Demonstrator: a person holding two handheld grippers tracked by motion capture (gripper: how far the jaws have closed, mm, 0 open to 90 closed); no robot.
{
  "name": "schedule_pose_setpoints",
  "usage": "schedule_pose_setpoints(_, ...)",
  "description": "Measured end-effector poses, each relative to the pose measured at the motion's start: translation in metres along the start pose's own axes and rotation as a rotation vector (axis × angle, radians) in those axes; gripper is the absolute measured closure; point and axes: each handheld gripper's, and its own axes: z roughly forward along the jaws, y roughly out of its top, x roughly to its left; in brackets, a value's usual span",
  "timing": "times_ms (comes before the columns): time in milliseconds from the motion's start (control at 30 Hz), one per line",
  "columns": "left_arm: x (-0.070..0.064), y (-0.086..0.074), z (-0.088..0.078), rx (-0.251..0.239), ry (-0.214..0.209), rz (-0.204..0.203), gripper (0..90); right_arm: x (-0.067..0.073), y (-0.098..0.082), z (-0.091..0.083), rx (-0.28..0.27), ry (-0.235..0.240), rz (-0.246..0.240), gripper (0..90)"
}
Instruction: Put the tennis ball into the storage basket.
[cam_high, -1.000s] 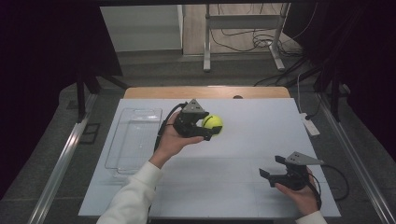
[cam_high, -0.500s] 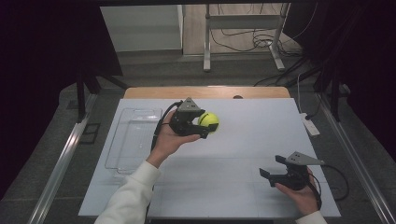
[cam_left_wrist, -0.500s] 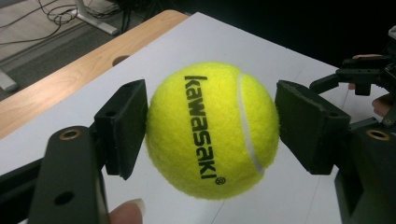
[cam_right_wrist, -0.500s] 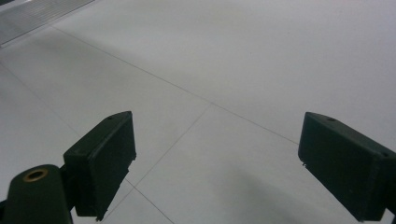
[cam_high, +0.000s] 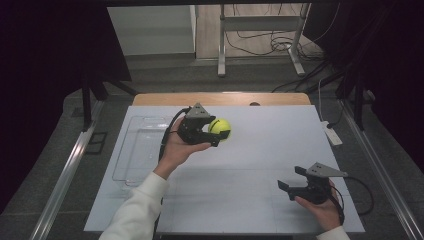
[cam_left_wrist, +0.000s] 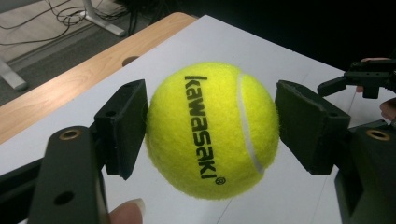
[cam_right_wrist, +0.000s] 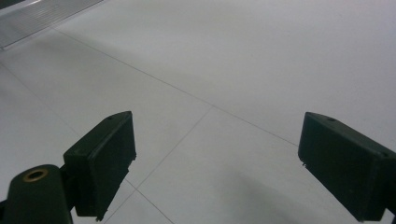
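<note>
A yellow tennis ball printed "kawasaki" hangs above the white table top, back of centre. My left gripper is shut on it. In the left gripper view both black pads press against the ball's sides. The hand holding it comes from a white sleeve at the lower left. My right gripper rests low over the table's near right part. It stands open, and between its jaws lies only the bare white surface.
A clear plastic tray lies on the table's left side, just left of the left hand. A small white object sits at the right edge. The wooden table rim runs along the far side, with cables and stand legs behind it.
The left gripper has drifted slightly to the left with the ball still in it. The right gripper has not moved.
</note>
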Motion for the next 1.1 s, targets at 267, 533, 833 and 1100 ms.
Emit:
schedule_pose_setpoints(267,0.004,-0.002,-0.005,-0.009,0.015,-0.008,28.8,0.0,0.0,0.0,0.001,-0.001,-0.001,11.1)
schedule_pose_setpoints(533,0.007,-0.003,-0.011,-0.018,0.033,-0.014,28.8,0.0,0.0,0.0,0.003,-0.001,-0.003,11.1)
schedule_pose_setpoints(833,0.012,-0.005,-0.015,-0.024,0.054,-0.026,28.8,0.0,0.0,0.001,0.005,-0.002,-0.002,11.1)
schedule_pose_setpoints(1100,0.016,-0.005,-0.019,-0.028,0.07,-0.031,28.8,0.0,0.0,0.001,0.006,-0.003,-0.002,11.2)
